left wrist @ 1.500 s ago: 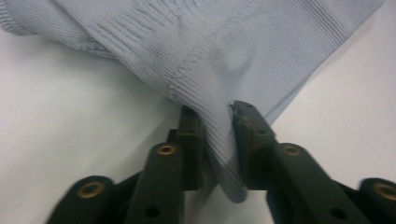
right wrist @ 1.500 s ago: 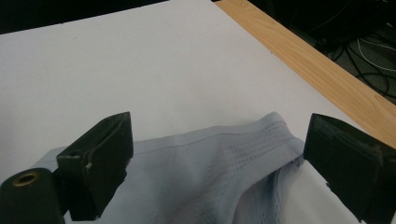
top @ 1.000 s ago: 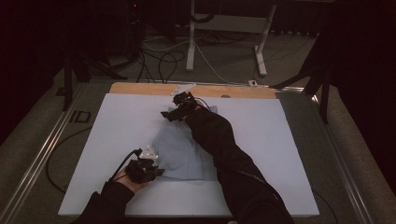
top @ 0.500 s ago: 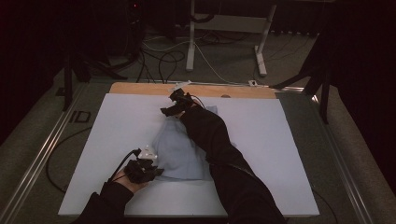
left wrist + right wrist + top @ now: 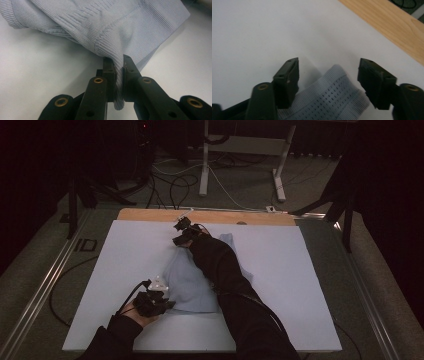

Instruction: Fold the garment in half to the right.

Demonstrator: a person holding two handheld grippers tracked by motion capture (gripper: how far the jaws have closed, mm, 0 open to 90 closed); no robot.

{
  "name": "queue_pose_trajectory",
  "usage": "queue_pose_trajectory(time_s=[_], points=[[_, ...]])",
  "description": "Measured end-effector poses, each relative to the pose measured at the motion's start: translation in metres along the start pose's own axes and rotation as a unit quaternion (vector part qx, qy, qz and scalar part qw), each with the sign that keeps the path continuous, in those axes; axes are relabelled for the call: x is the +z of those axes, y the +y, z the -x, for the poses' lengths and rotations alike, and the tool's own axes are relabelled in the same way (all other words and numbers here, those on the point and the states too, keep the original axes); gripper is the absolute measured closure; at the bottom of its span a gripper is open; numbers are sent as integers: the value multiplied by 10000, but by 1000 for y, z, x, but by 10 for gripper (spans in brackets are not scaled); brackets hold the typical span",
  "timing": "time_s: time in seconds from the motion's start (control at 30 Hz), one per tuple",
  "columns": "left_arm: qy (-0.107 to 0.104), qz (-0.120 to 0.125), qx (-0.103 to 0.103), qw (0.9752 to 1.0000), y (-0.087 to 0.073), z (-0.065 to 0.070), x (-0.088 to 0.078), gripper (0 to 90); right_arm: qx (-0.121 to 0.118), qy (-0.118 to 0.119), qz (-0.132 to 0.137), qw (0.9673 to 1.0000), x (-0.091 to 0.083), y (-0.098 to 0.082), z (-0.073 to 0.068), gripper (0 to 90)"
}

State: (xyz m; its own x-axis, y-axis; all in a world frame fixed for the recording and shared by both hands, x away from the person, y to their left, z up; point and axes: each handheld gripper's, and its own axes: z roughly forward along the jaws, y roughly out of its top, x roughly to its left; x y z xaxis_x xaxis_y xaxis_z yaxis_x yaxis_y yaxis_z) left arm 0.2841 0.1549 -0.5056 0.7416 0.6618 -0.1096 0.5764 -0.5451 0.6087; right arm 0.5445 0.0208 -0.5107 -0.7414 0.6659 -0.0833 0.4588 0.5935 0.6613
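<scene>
So the right gripper (image 5: 181,234) has slid a bit toward the upper left of the high view and its jaws have just been closing, not yet pinching the pale blue garment (image 5: 192,282) edge between them. The left gripper (image 5: 117,71) is clamped on the hem at lower left, so it looks like a 2-handed spread or fold coming up.

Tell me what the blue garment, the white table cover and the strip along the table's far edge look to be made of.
Blue garment: soft ribbed knit, matte, with fine ribs, a stitched seam and, near its far end, small perforations; probably cotton or a blend. White table cover: smooth, matte sheet; paper, foam or plastic, unclear. Far strip: light wood or wood-look laminate, with visible grain.
</scene>
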Motion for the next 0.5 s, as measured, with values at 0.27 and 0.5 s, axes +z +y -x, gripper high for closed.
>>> queue_pose_trajectory(time_s=[0.27,0.5], points=[[-5,-21,5,10000,0,0,1,856,-92,-105,-211,9997,5,-1,-4,505],[-16,-33,-10,10000,0,0,2,856,-193,-201,-394,9988,7,-3,-3,688]])
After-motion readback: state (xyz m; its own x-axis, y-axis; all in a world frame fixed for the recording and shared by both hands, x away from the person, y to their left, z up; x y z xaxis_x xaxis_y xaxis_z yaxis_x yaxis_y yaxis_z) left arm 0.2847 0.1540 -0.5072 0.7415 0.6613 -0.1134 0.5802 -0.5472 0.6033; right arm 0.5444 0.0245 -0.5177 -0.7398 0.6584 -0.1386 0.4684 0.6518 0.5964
